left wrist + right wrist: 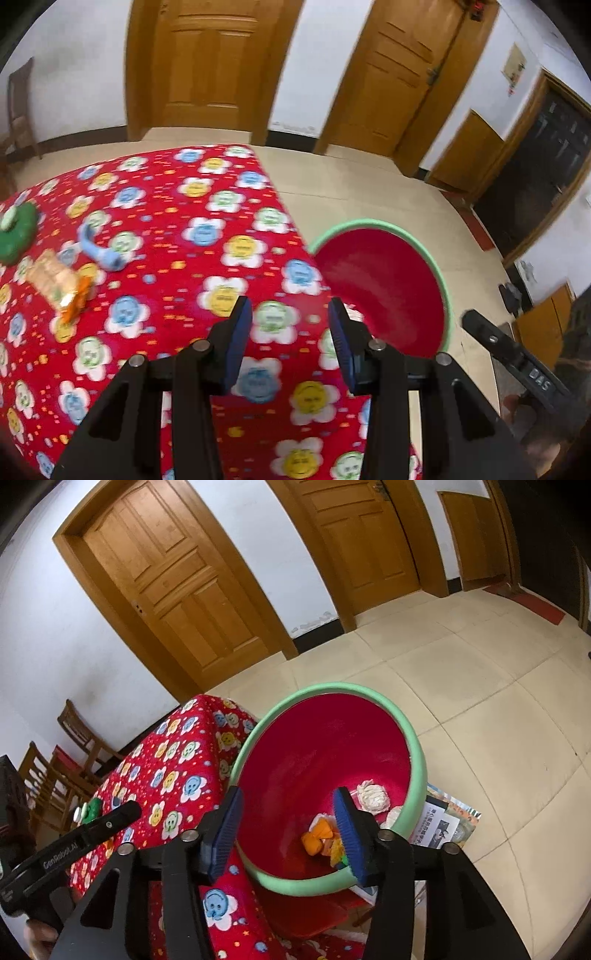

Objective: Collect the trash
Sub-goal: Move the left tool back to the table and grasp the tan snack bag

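Note:
A red bin with a green rim stands beside the table with the red flowered cloth; the rim also shows in the left wrist view. Inside lie crumpled white paper and an orange wrapper. My right gripper is open and empty above the bin's mouth. My left gripper is open and empty above the table's right edge. On the table's left lie an orange clear wrapper, a blue tube-like piece and a green object.
Wooden doors line the white wall behind. Wooden chairs stand at the far left of the table. Papers lie on the tiled floor next to the bin. The other gripper's body shows at the right.

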`<state>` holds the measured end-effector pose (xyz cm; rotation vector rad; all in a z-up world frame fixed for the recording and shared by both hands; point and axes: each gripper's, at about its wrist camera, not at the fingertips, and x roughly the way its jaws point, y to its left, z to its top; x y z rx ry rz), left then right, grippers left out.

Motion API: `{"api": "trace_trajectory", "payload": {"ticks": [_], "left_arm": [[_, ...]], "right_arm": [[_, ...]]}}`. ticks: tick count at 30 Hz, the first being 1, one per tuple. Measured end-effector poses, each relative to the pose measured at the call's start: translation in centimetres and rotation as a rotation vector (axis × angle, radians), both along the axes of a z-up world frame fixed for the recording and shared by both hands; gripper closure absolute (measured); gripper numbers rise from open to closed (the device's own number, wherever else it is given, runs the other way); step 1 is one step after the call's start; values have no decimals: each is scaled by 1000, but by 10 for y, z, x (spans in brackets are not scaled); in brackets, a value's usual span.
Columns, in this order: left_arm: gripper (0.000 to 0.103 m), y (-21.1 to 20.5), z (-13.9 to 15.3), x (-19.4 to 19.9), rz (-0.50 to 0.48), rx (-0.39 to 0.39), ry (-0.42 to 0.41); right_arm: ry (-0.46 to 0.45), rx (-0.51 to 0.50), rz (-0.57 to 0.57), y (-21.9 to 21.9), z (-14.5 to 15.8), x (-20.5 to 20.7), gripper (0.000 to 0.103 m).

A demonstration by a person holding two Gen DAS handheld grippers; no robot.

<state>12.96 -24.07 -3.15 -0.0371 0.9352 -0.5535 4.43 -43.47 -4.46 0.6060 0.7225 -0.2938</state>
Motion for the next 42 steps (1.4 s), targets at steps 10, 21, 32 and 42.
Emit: {"api": "trace_trajectory", "payload": {"ticks": [10, 21, 32, 42], "left_arm": [[61, 73, -5, 31, 211, -8, 16], [60, 148, -16, 64, 433, 0, 43], [59, 177, -44, 92, 550, -6, 122], [52, 166, -53, 106, 545, -6, 139]], "right_arm": [[18, -13, 36, 17, 2, 13, 43], [35, -26, 54, 28, -1, 28, 42], [58, -22, 67, 33, -8, 39, 41], [67, -28, 78, 36, -9, 44, 41]]}}
